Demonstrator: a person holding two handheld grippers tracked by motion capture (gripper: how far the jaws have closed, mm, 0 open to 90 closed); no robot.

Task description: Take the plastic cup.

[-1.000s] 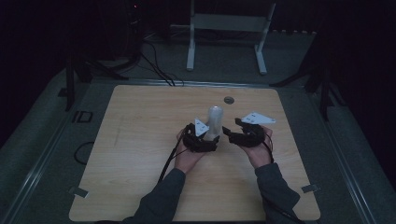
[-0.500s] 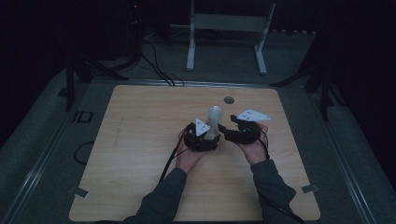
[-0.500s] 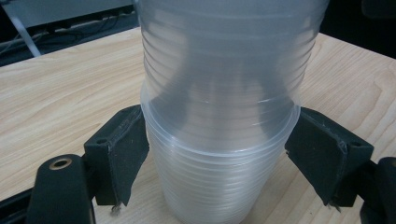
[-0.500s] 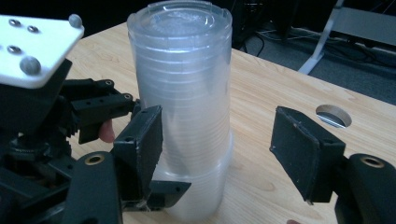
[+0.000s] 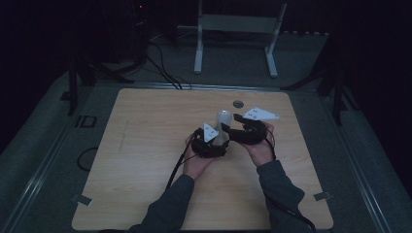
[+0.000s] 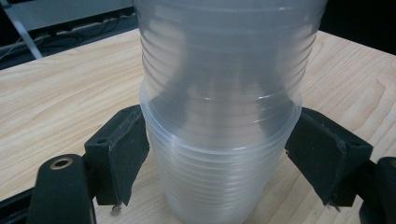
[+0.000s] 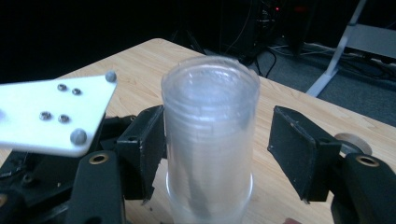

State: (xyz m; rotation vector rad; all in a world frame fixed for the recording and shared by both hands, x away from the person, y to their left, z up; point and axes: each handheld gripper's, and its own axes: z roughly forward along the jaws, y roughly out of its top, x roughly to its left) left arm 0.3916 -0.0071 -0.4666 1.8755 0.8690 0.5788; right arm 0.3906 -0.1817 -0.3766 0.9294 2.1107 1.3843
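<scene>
Clamping the stack of clear cups (image 6: 219,140) upright on tabletop (image 5: 145,160), left hand-held gripper (image 6: 219,163) grips its base; right hand-held gripper (image 7: 210,154) wide open round top, left pad touching; cup count unclear

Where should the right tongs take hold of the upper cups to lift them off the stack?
Grip the upper cups on their ribbed wall just below the open rim, coming level from the side. The stack stands upright and round, so the two jaws can close on opposite sides. The right tongs already straddle it, open. The left tongs clamp the bottom cup, likely steadying it.
</scene>
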